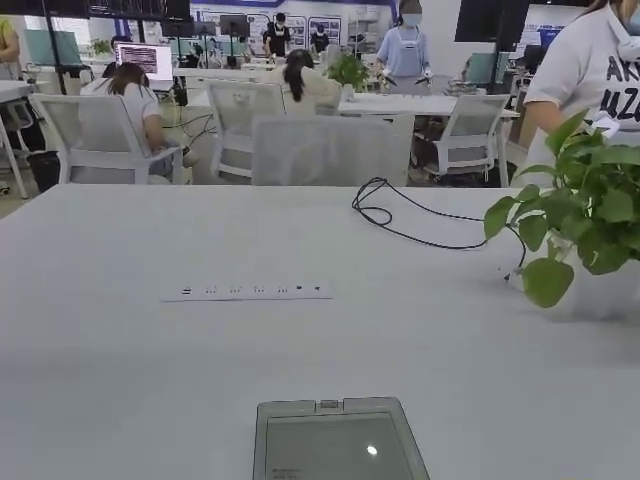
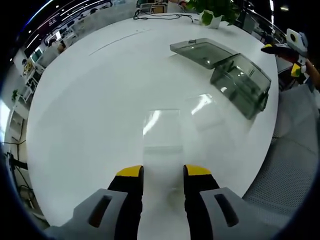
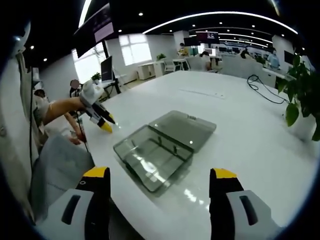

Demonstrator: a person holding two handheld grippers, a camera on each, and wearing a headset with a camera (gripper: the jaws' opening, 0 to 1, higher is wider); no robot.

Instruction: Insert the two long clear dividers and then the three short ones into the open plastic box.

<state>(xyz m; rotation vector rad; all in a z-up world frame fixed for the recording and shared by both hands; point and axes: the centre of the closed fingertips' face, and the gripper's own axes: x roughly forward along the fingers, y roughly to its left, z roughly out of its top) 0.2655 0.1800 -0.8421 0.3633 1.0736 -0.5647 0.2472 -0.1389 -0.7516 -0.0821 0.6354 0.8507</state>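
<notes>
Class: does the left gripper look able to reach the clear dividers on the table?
Likely yes: the left gripper, jaws open, faces the clear dividers across bare table; the open box sits aside.

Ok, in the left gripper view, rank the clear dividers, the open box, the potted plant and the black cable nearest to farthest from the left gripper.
From the left gripper:
1. clear dividers, lying flat just ahead of the jaws.
2. open box, farther on, to the right.
3. black cable and potted plant, at the far edge; too close to call.
</notes>
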